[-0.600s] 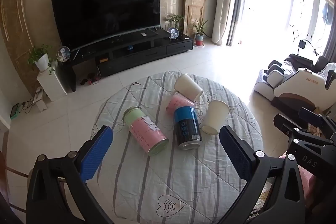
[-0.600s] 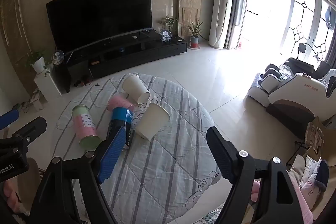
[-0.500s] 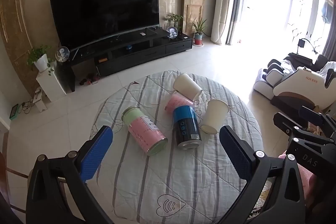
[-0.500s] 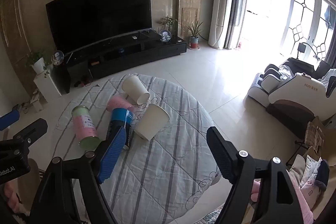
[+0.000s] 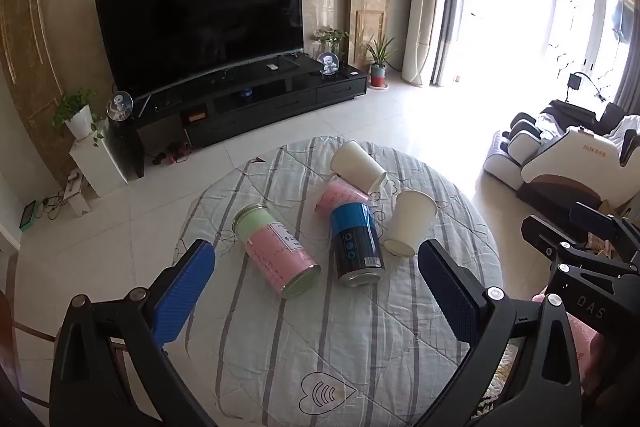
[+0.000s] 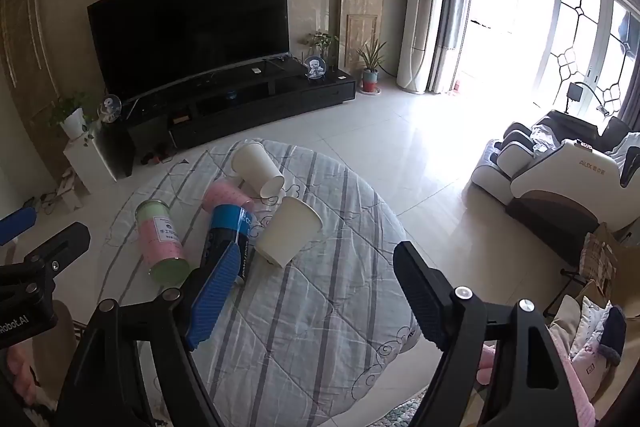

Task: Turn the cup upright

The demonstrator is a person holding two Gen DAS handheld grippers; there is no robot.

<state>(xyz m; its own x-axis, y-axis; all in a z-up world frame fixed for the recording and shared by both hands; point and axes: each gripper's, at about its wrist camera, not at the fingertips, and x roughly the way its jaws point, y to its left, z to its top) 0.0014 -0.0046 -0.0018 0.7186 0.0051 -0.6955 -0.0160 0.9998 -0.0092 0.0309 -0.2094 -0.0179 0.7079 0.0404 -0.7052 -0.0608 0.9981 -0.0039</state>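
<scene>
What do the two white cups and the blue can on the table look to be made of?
Both white cups look like matte paper: plain walls, thin rolled rims. The blue can looks like metal with a glossy printed wrap; its end rim shines silver. None is certain from these views.

Left gripper [image 5: 316,267] spread wide above the round table [image 5: 460,195].
Five containers lie toppled mid-table: two white cups [image 5: 410,227], [image 5: 356,165], three cans [image 5: 276,251].
</scene>
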